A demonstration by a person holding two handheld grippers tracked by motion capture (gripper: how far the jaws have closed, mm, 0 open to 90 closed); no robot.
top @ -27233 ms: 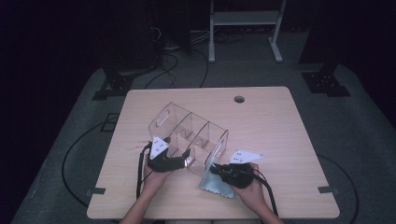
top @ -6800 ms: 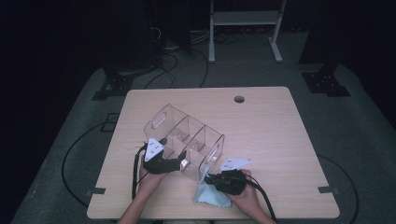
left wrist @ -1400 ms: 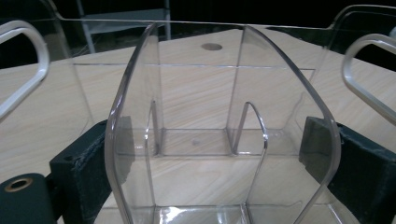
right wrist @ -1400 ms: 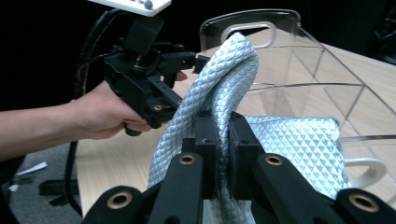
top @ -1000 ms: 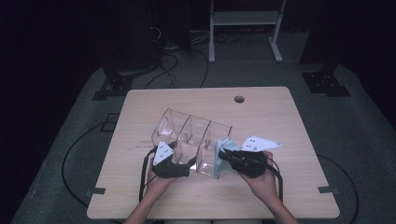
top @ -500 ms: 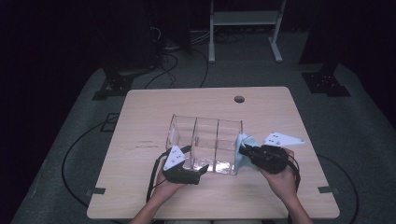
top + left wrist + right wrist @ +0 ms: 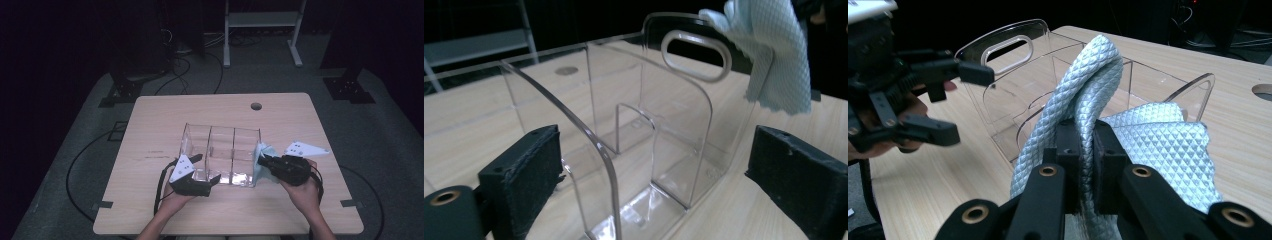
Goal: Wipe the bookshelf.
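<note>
High view shows the clear organizer (image 7: 222,155) lying between my two grippers, its long axis running straight from one to the other — three compartments in a row, open tops up. My right gripper (image 7: 266,161) is clenched on a pale blue cloth (image 7: 261,159), pressing it against the organizer's nearer end wall; that hand points level toward my left. My left gripper (image 7: 206,171) stands released, jaws spread either side of the opposite end wall, hand low over the wooden table (image 7: 165,125).
</note>
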